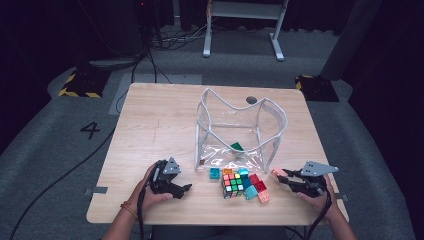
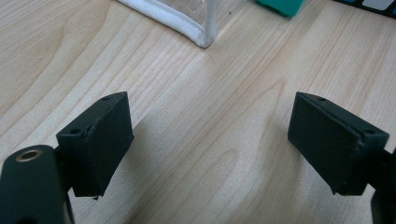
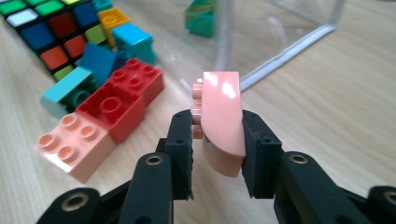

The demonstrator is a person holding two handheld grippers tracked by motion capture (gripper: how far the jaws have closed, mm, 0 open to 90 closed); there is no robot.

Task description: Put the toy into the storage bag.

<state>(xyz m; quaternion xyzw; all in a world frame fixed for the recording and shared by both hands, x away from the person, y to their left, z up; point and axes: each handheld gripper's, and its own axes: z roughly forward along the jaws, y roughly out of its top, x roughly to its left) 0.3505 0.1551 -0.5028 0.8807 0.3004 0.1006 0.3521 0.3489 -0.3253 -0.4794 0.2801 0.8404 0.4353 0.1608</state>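
Note:
My right gripper (image 1: 282, 177) (image 3: 217, 149) is shut on a salmon-pink curved brick (image 1: 276, 173) (image 3: 223, 107), held just above the table at the right of the toy pile. The pile holds a colour cube (image 1: 233, 185) (image 3: 51, 32), red bricks (image 1: 257, 183) (image 3: 123, 98), a pink square brick (image 1: 264, 197) (image 3: 74, 144) and teal bricks (image 1: 215, 173). Behind it stands a clear bag with white trim (image 1: 240, 127) (image 2: 187, 25), a green brick (image 1: 236, 146) (image 3: 201, 16) inside. My left gripper (image 1: 185, 189) (image 2: 210, 140) is open over bare wood at the front left, with nothing between its jaws.
The wooden table (image 1: 150, 125) has bare room on its left half and behind the bag. A round hole (image 1: 251, 99) sits near its far edge. Cables and a white frame stand on the grey floor beyond.

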